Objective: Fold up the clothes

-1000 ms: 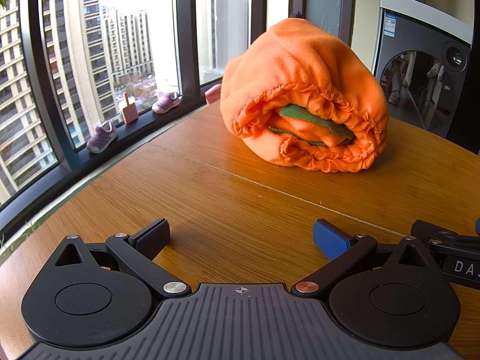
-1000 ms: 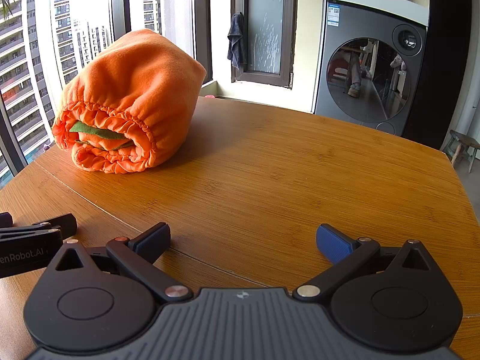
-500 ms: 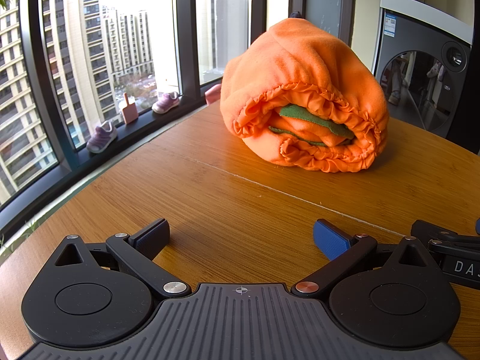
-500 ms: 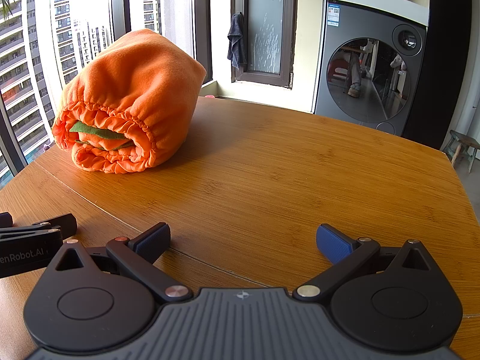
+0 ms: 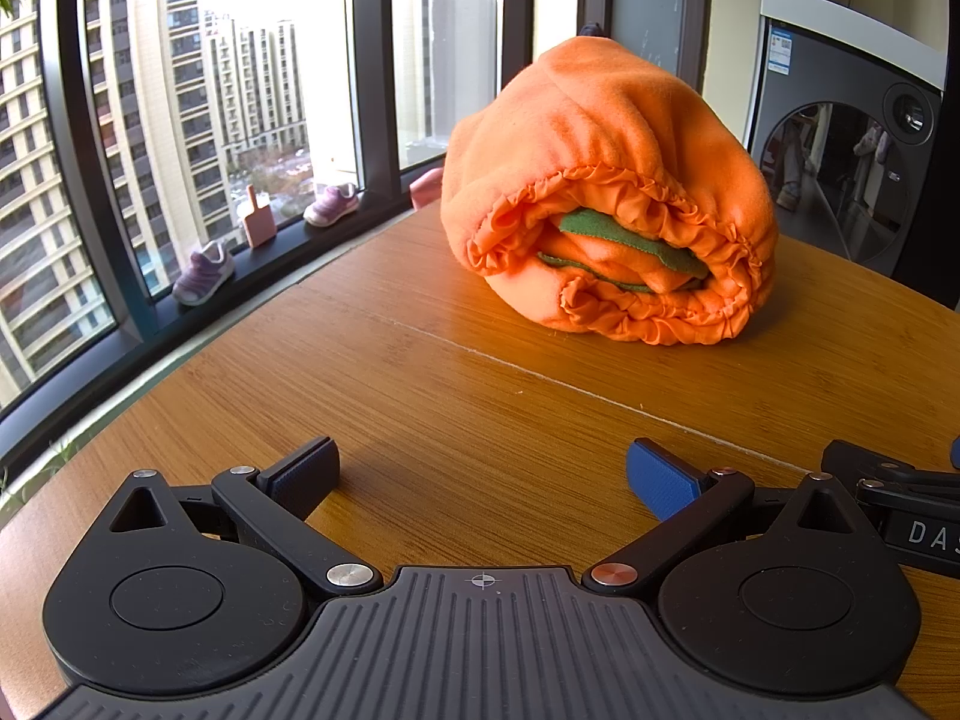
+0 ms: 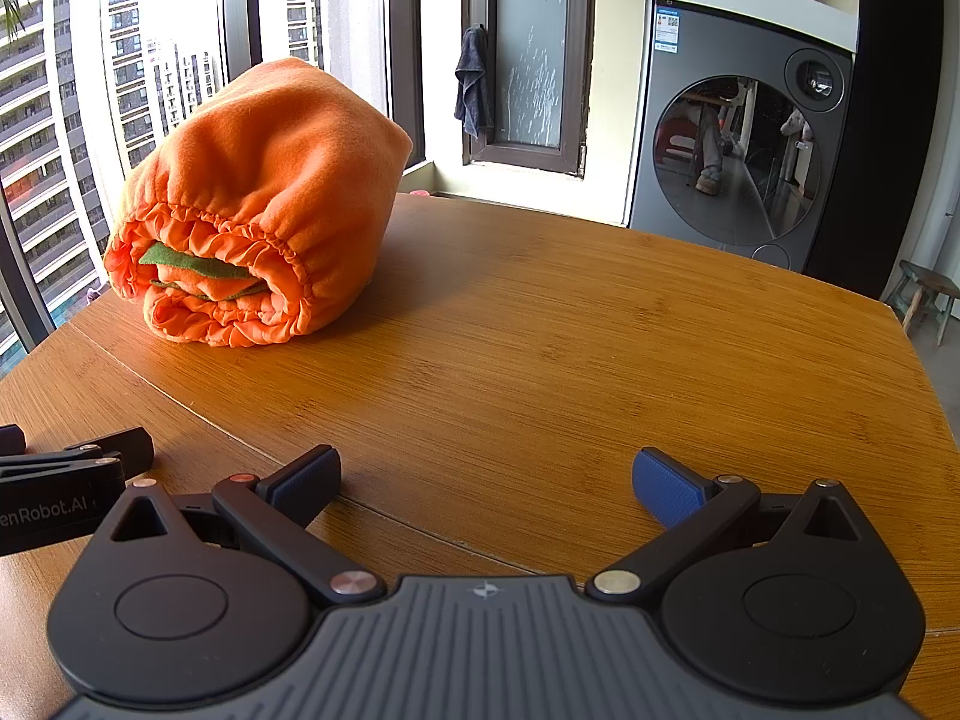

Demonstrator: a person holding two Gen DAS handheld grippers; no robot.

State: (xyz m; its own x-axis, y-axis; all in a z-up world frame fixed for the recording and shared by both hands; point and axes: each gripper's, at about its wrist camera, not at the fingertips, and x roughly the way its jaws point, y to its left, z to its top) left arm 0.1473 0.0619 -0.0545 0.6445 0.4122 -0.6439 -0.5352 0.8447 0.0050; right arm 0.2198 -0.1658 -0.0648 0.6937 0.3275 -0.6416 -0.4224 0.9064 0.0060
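We've got both the left gripper [image 5: 480, 474] and right gripper [image 6: 486, 477] spread wide, empty — orange fleece bundle [image 5: 606, 192] sits upper right of the left view, upper left of the right view, well apart, gathered hem facing us.

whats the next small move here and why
Probably ease the left claw forward toward the orange bundle's ruffled hem. Both claws are open and empty, resting low over the table, well short of the cloth, so nothing is gripped yet.
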